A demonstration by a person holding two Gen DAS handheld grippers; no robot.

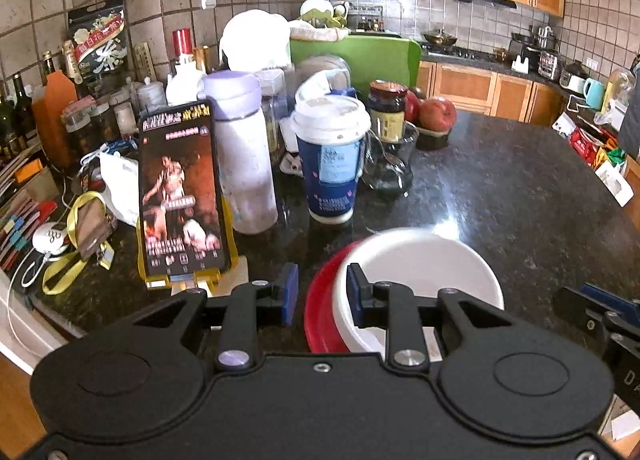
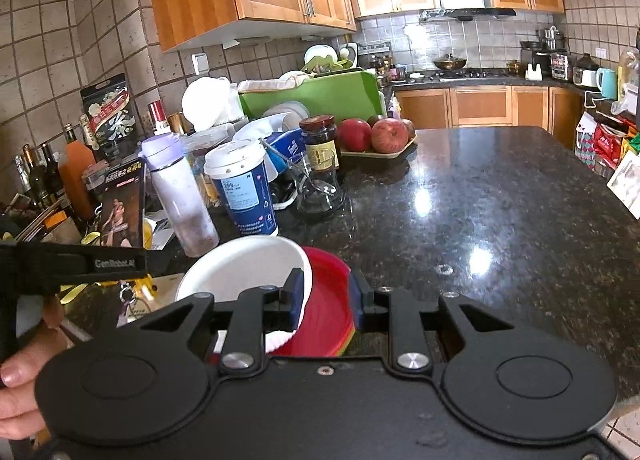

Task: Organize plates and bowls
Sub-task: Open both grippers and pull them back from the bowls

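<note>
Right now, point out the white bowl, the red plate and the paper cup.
white bowl (image 1: 424,260): left wrist view, inner wall.
red plate (image 2: 328,300): right wrist view, inner face.
paper cup (image 1: 332,163): left wrist view, blue sleeve.

The dark speckled granite counter (image 2: 480,219) carries a paper cup (image 2: 244,187), a bottle (image 2: 180,199) and an apple tray (image 2: 380,153).

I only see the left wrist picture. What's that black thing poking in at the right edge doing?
Observer: That's the right gripper. One finger is inside the white bowl and the other outside the red dish, seemingly pinching both.
Visitor: Anything under the red one?
Observer: Yes, green and yellow rims peek out beneath it.
Visitor: What do those apples sit on?
Observer: The apples sit on a beige tray.
</note>
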